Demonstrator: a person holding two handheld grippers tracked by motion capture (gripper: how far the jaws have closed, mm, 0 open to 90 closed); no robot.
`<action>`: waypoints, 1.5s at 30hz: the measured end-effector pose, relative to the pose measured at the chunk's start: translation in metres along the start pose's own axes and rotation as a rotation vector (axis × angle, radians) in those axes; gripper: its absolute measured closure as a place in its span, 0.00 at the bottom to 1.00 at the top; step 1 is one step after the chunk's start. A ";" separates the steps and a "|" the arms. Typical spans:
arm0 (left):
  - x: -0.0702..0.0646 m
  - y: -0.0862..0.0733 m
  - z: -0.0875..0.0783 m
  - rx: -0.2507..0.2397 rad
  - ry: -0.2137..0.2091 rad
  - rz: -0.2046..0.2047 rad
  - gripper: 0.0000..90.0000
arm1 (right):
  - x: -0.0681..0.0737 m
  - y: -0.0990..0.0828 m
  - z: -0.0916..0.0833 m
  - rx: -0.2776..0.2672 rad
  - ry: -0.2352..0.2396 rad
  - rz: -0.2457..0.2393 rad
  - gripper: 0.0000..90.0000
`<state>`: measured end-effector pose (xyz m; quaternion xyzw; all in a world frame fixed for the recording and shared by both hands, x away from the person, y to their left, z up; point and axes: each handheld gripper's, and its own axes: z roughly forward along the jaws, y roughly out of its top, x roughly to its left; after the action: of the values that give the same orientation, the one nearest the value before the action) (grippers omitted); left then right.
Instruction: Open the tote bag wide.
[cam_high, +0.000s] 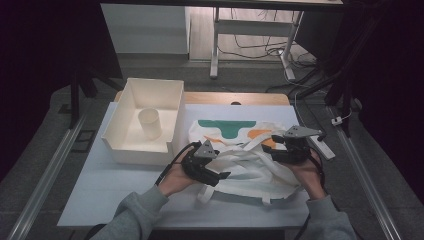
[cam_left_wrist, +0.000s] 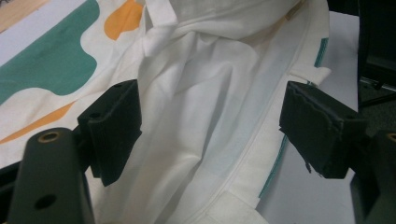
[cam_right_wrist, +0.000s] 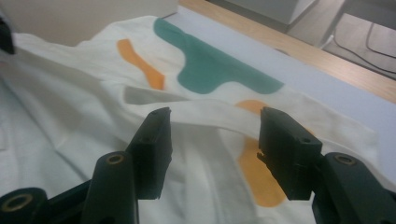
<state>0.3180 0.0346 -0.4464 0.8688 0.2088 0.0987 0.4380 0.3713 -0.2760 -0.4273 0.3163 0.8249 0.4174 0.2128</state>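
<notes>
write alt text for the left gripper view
The left gripper hangs open over a crumpled white cloth bag printed with green and orange shapes, its two black jaws apart on either side of a fold.

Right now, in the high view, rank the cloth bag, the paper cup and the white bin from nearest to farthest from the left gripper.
1. Cloth bag: directly under the left gripper, to its right.
2. White bin: its front wall sits just left of the gripper.
3. Paper cup: inside the bin, farther back and left.

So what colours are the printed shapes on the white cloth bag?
Teal green and orange blobs on the white cloth bag, clearest in the right gripper view.
</notes>
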 end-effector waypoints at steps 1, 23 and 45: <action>0.000 0.001 -0.001 -0.001 0.001 0.003 0.24 | 0.003 0.000 0.000 -0.001 0.012 -0.001 0.49; 0.028 0.031 0.009 0.016 0.009 -0.015 0.23 | 0.052 -0.022 -0.006 0.037 0.113 -0.064 0.49; 0.064 0.034 0.033 0.060 0.056 -0.030 0.30 | 0.082 -0.027 0.009 0.083 0.184 -0.113 0.49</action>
<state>0.3963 0.0219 -0.4397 0.8752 0.2368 0.1100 0.4073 0.3093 -0.2263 -0.4618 0.2382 0.8740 0.3975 0.1461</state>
